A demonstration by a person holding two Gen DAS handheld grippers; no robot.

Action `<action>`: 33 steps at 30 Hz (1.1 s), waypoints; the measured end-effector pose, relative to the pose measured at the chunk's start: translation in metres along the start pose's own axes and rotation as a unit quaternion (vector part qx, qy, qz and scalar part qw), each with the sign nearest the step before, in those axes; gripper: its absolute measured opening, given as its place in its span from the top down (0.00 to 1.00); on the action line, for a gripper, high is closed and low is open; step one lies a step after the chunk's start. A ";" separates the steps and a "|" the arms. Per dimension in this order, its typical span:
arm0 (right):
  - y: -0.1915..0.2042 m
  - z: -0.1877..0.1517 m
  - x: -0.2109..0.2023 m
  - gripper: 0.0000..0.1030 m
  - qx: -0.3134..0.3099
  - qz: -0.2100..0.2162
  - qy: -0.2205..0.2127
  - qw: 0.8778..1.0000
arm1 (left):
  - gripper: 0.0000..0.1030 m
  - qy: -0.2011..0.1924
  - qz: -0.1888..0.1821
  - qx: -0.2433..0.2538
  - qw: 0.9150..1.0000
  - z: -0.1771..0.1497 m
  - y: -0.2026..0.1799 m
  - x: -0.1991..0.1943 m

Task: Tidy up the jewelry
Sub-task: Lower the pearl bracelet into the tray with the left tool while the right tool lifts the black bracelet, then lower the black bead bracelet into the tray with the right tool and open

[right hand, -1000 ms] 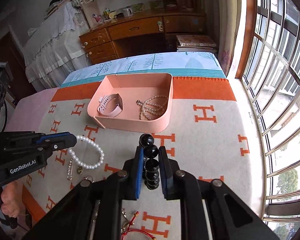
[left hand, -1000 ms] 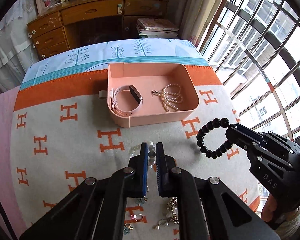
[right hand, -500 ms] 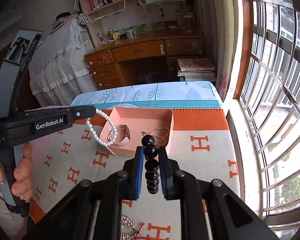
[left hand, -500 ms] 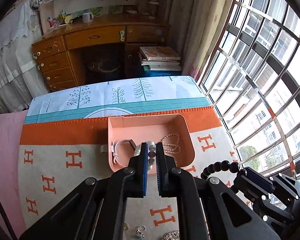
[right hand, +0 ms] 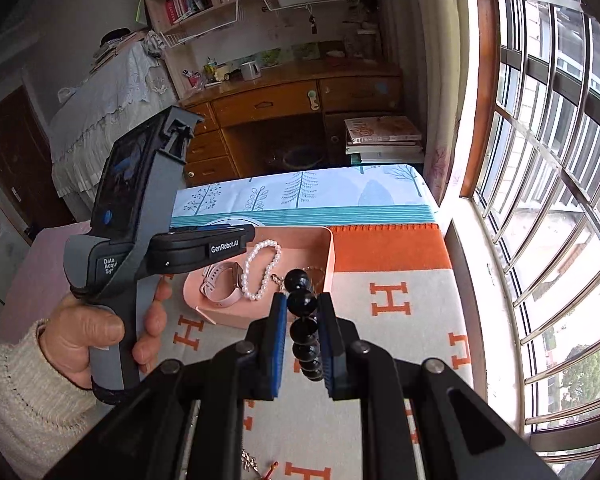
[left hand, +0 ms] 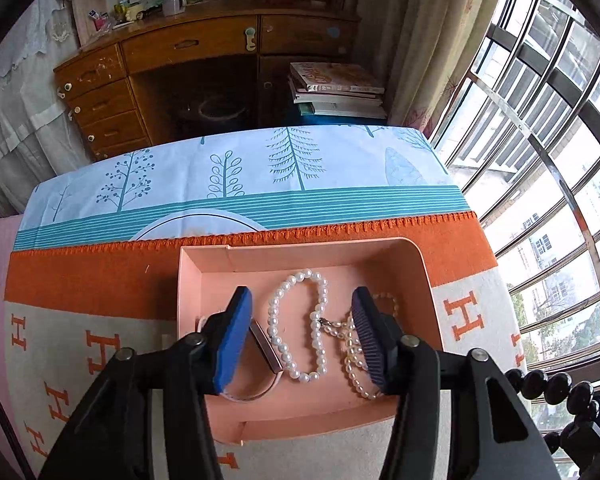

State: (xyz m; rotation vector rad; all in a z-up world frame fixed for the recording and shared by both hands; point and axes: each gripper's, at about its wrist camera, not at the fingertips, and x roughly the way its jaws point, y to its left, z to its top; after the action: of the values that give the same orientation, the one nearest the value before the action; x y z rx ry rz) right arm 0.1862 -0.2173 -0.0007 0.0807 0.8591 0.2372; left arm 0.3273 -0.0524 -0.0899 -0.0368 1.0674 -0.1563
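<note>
A pink tray point(left hand: 427, 276) sits on the orange and grey blanket. In it lie a white pearl bracelet point(left hand: 300, 326), a pink watch point(left hand: 260, 360) and a thin pearl necklace point(left hand: 356, 360). My left gripper point(left hand: 302, 334) is open above the tray, its jaws either side of the white pearl bracelet, which lies loose. In the right wrist view the left gripper point(right hand: 236, 240) hovers over the tray point(right hand: 330, 256) with the bracelet point(right hand: 260, 270) below it. My right gripper point(right hand: 302, 336) is shut on a black bead bracelet point(right hand: 302, 304), held near the tray's front right; the beads also show in the left wrist view point(left hand: 556, 390).
A blue tree-print cloth point(left hand: 260, 168) covers the far end of the bed. A wooden desk point(left hand: 188, 52) and stacked books point(left hand: 336, 88) stand beyond. A barred window point(right hand: 548, 200) runs along the right. Small jewelry pieces point(right hand: 256, 464) lie on the blanket near me.
My left gripper carried the white pearl bracelet over the tray and opened; the bracelet now lies in the tray. My right gripper lifted the black bracelet and came closer to the tray.
</note>
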 end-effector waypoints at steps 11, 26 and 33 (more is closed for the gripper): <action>0.014 0.029 0.027 0.85 0.005 0.015 -0.009 1.000 | 0.40 -0.024 0.005 -0.030 0.999 -0.028 0.050 -0.021; 0.033 0.036 0.109 0.84 -0.037 -0.053 0.044 0.997 | 0.40 -0.045 0.018 -0.027 0.998 -0.065 0.099 -0.081; 0.027 0.023 0.085 0.81 -0.028 -0.026 0.041 0.998 | 0.38 -0.047 0.017 -0.019 0.999 -0.085 0.099 -0.099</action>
State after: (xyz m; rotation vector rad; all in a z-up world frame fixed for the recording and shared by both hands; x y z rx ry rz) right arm 0.2521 -0.1700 -0.0439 -0.0042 0.9342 0.2175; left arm 0.2171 0.0635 -0.0548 -0.0594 0.9763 -0.1039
